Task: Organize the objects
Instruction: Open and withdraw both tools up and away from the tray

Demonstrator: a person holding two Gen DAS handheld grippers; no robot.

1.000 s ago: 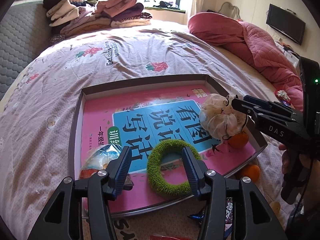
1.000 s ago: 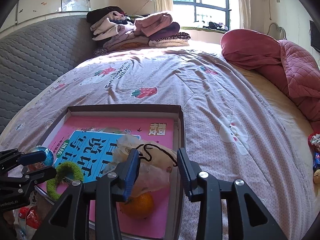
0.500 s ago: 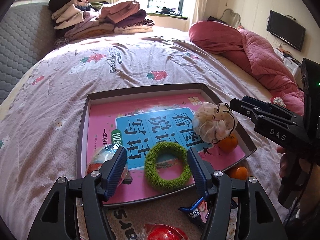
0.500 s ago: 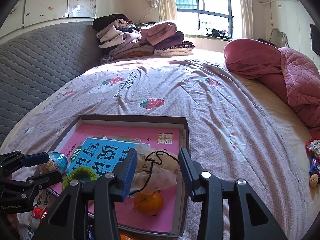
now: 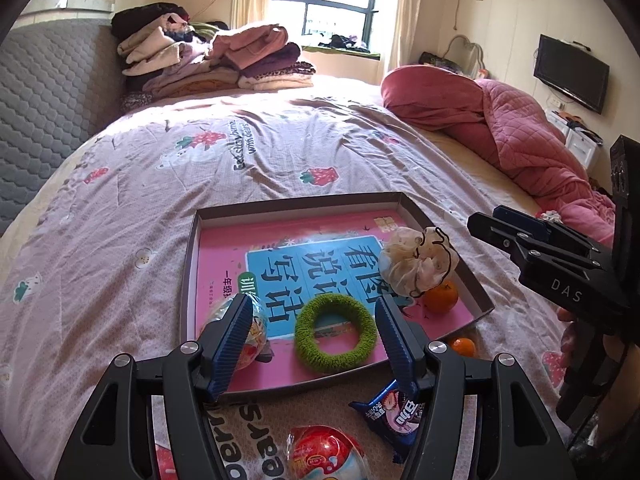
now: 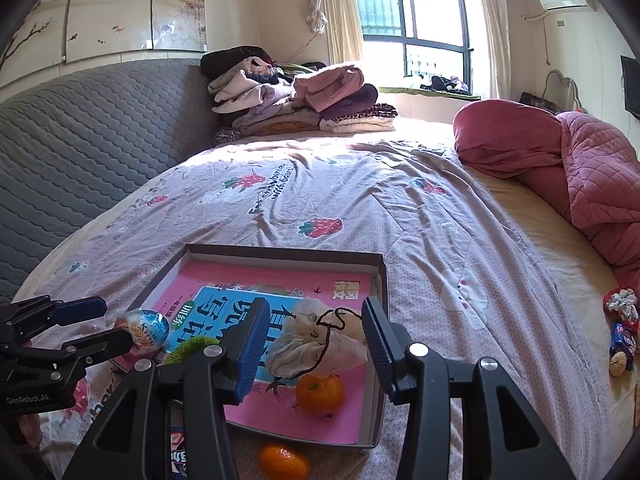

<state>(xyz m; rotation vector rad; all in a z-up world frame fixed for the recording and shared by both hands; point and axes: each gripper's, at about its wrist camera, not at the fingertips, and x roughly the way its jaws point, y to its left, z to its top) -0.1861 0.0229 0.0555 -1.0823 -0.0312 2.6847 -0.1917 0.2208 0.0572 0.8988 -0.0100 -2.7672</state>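
The left gripper [image 5: 314, 344] stands wide apart and empty above the near edge of the tray [image 5: 190, 264], with the green ring [image 5: 336, 334] lying flat between its fingers in view, untouched. The right gripper [image 6: 312, 340] is opening, with the cloth pouch [image 6: 320, 344] seen between its fingers but clear of the pads. The pouch lies slumped in the tray's near right corner, its black drawstring loose on top; which way its long axis runs I cannot tell. An orange [image 6: 319, 394] sits just beside it, touching. The pink book [image 5: 240, 248] fills the tray floor, its title upside down to both cameras.

Only the left view shows a red capsule toy [image 5: 324, 452] and a blue snack packet [image 5: 390, 414] on the sheet near the tray. Only the right view shows small items [image 6: 622, 332] far right on the bed. Both show a second orange [image 6: 282, 462] outside the tray and an egg toy [image 6: 146, 328] at its left edge.

The bed [image 6: 360, 208] has a strawberry-print sheet, folded clothes [image 6: 296, 96] by the window and a pink quilt [image 6: 580, 168] on the right
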